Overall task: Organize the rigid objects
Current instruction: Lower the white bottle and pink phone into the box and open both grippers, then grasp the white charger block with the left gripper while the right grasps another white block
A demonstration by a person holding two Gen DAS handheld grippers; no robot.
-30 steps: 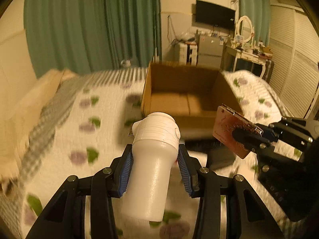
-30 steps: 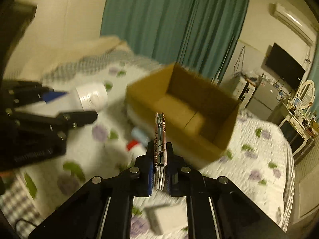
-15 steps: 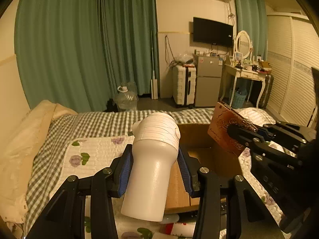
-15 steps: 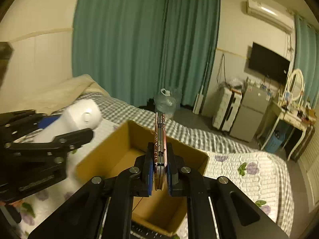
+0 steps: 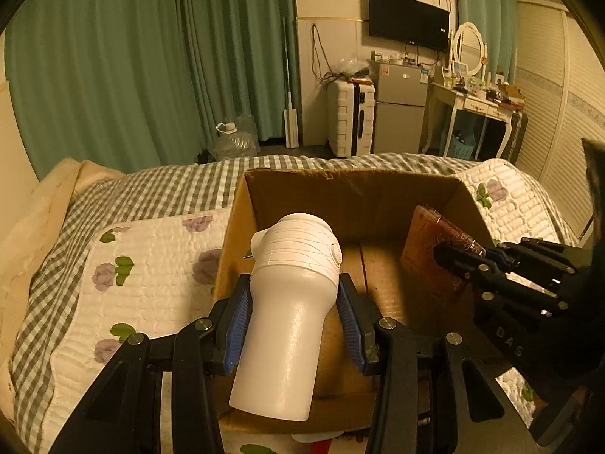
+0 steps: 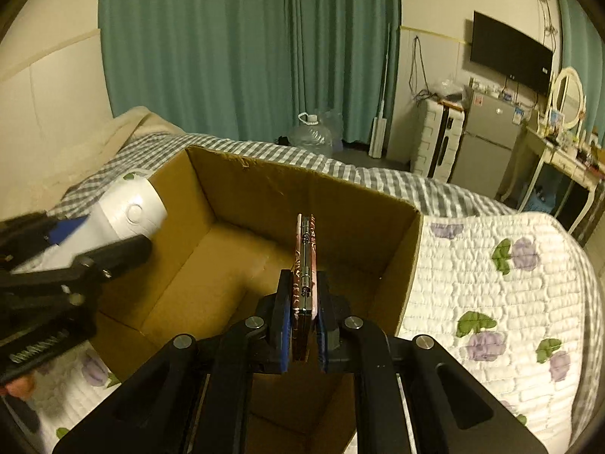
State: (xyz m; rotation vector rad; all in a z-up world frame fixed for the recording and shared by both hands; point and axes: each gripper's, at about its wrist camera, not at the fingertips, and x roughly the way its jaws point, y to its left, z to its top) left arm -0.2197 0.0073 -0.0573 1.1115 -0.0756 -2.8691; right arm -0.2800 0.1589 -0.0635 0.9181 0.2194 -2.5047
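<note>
Two grippers hover over one cardboard box (image 5: 355, 204): the left gripper (image 5: 294, 316) clamps one white bottle (image 5: 291, 310), the right gripper (image 6: 303, 319) one reddish hinged case (image 6: 305, 261); no writing legible.

The bottle (image 5: 291, 302) is plain white all over, cap and body alike. The flat case (image 5: 435, 253) is reddish brown with a faint darker swirling pattern; edge-on in the right wrist view it shows pink and silver strips. The cardboard box (image 5: 351, 193) is uniform tan brown inside and out. Around the box, the quilt (image 5: 151, 287) is white with purple flowers and green leaves. Beyond the box, the sheet (image 5: 166, 189) is checked grey and white. Both the left gripper (image 5: 293, 319) and the right gripper (image 6: 302, 325) are black with blue pads. Behind the bed, the curtains (image 5: 151, 56) are teal green.
</note>
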